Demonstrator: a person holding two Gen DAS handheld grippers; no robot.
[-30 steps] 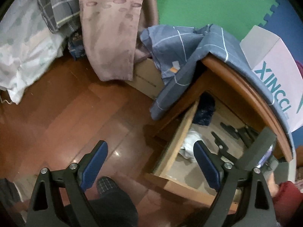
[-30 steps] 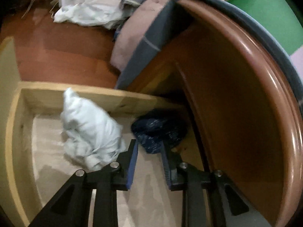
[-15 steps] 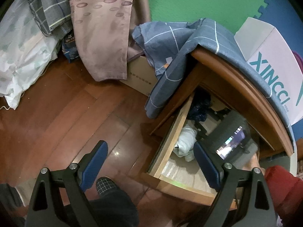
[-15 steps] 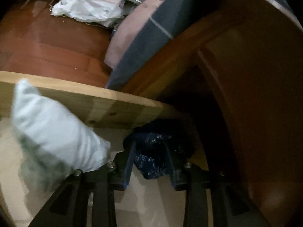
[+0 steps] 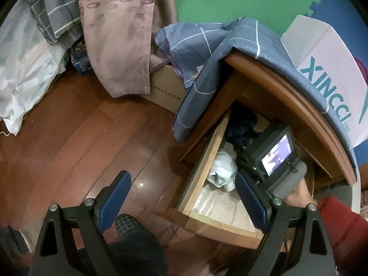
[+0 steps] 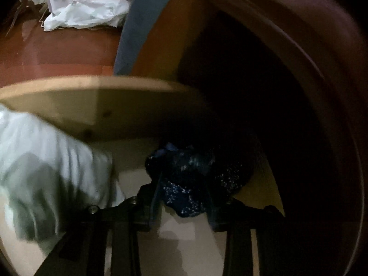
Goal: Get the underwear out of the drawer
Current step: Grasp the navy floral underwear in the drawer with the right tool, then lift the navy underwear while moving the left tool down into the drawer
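The open wooden drawer [image 5: 202, 161] of a bedside cabinet holds dark blue patterned underwear [image 5: 241, 126] at its back and a crumpled white garment [image 5: 222, 170] nearer the front. My right gripper [image 6: 182, 197] is deep in the drawer, its jaws on either side of the dark blue underwear [image 6: 191, 184], partly open around it. The white garment [image 6: 41, 172] lies to its left. My left gripper [image 5: 181, 197] is open and empty, held above the floor in front of the drawer; the right gripper's body [image 5: 273, 156] shows in that view.
A blue checked cloth [image 5: 218, 53] drapes over the cabinet top. A white XINCCI box [image 5: 331, 69] stands on it. A cardboard box [image 5: 165, 87], a hanging pink cloth [image 5: 119, 34] and white bedding [image 5: 23, 69] lie on the wood floor to the left. A slippered foot [image 5: 128, 225] is below.
My right gripper has pushed deeper into the drawer, and the dark underwear now sits between its fingers. The white garment has slid to the left of its view. The left gripper has barely moved.
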